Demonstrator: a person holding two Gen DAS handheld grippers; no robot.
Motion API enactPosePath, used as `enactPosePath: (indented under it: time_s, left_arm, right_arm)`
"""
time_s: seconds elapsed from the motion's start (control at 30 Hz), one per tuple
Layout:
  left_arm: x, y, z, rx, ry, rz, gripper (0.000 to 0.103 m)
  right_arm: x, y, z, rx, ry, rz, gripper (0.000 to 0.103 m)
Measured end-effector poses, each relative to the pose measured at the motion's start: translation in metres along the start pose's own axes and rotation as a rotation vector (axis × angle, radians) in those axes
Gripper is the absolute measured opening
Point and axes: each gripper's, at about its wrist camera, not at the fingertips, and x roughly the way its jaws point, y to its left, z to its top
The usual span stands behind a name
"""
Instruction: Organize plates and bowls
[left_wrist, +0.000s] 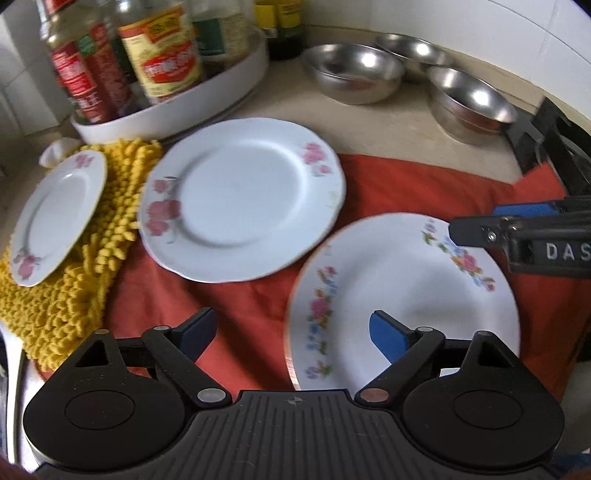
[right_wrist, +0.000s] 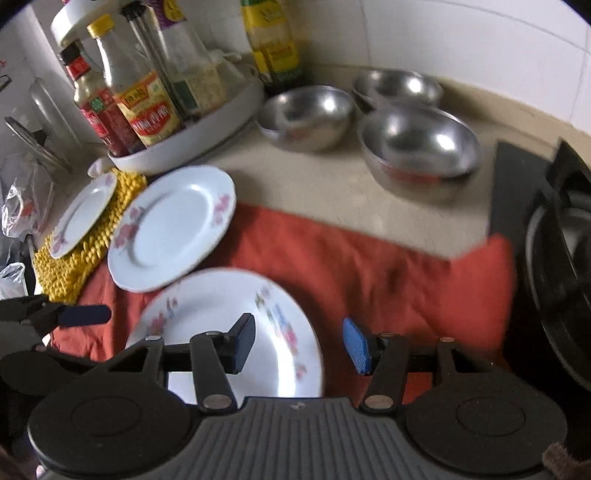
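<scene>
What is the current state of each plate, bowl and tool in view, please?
Small plate: lying flat on the yellow mat.
Middle plate: flat, empty, partly on the red cloth.
Near plate: flat, empty, on the cloth.
Three steel bowls: upright, empty, unstacked.
Left tool: open, empty.
Right tool: open, empty.

Home kitchen: sauce bottles (right_wrist: 122, 107) (labelled), stove (right_wrist: 554, 236)

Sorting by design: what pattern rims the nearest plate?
Multicoloured flowers on the white round plate; left wrist view shows it best.
</scene>
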Motion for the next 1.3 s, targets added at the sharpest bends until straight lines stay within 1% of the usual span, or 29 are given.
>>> enactPosePath:
  time_s: [0.27,0.4,0.47,0.5,0.57,0.73,0.9,1.13,1.23,1.3]
  left_arm:
    - [0.009,0.037,0.015,-0.081,0.007,0.041,0.094]
    - [0.02,0.051,0.025,-0.104,0.024,0.039,0.094]
    - [0.025,0.056,0.029,-0.106,0.027,0.026,0.097]
    - [0.026,0.058,0.031,-0.107,0.025,0.015,0.097]
    - [0.03,0.061,0.036,-0.097,0.022,0.018,0.097]
    - [0.041,0.068,0.047,-0.083,0.03,-0.008,0.097]
    - [0.05,0.07,0.056,-0.075,0.034,-0.013,0.098]
    - [0.058,0.073,0.06,-0.083,0.036,-0.012,0.101]
    - [0.06,0.074,0.061,-0.083,0.033,-0.007,0.102]
    - [0.063,0.074,0.062,-0.084,0.032,-0.013,0.103]
  right_arm:
    - [0.032,0.028,0.037,-0.079,-0.028,0.039,0.049]
    - [0.048,0.039,0.053,-0.097,-0.033,0.043,0.05]
    - [0.059,0.044,0.061,-0.104,-0.026,0.04,0.05]
    - [0.063,0.045,0.063,-0.104,-0.022,0.038,0.05]
    - [0.072,0.047,0.068,-0.101,-0.012,0.034,0.05]
    - [0.085,0.048,0.075,-0.079,0.014,0.042,0.05]
    - [0.097,0.05,0.078,-0.061,0.037,0.063,0.05]
    - [0.106,0.059,0.08,-0.088,0.047,0.1,0.05]
    - [0.108,0.065,0.079,-0.115,0.045,0.132,0.05]
    - [0.108,0.07,0.078,-0.143,0.038,0.122,0.054]
